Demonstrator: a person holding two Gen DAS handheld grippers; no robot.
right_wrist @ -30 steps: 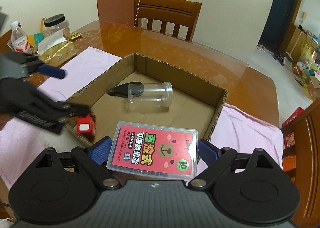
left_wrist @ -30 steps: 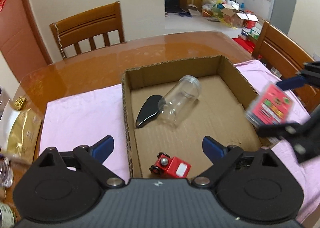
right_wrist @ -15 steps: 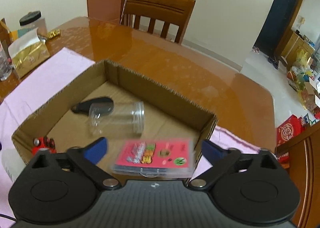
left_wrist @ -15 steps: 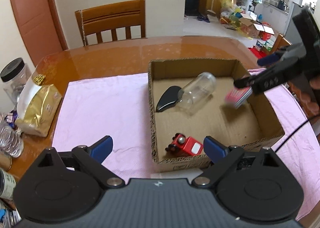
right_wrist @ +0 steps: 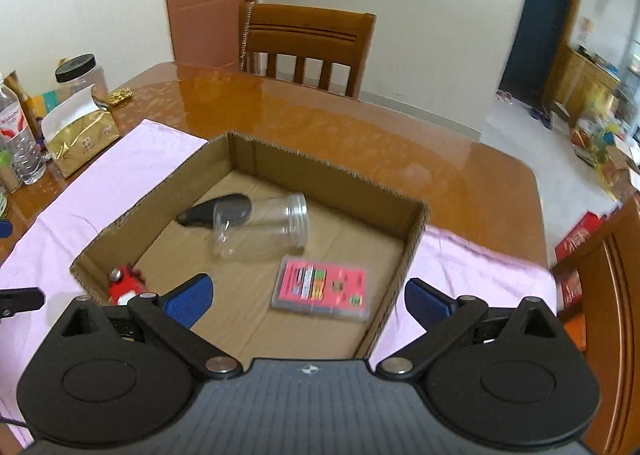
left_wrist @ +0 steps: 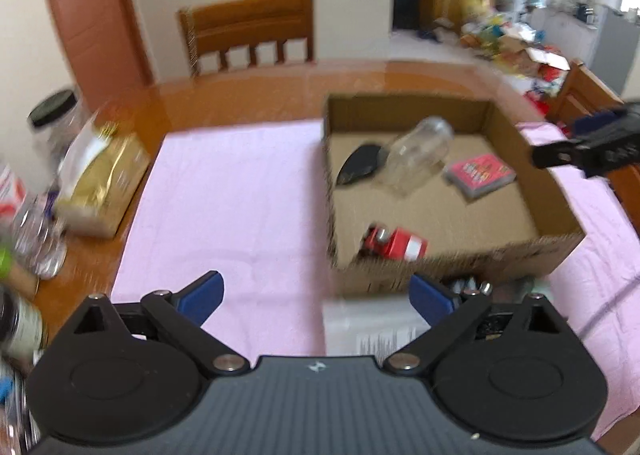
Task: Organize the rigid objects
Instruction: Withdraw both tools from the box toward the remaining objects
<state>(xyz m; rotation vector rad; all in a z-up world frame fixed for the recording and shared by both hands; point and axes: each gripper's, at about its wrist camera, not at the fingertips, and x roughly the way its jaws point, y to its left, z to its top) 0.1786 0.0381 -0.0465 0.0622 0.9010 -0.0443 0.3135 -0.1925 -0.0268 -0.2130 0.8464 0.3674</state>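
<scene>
1. Brown table (right_wrist: 360, 127) w/ a pink cloth (left_wrist: 224, 207) on it; wood chair (right_wrist: 308, 43) behind.
2. Cardboard box (right_wrist: 328, 179) sits on the cloth. Inside: clear jar (right_wrist: 260, 231) on its side, black thing (right_wrist: 216, 211) touching the jar, red toy car (right_wrist: 124, 283) in the near corner, pink card case (right_wrist: 324, 287) lying flat.
3. Right gripper (right_wrist: 306, 299) is wide open, holding nothing, above the box edge.
4. Left gripper (left_wrist: 316, 295) is wide open too, empty, in front of the box.
5. Gold bag (left_wrist: 100, 183) & bottles at the table's left side.
</scene>
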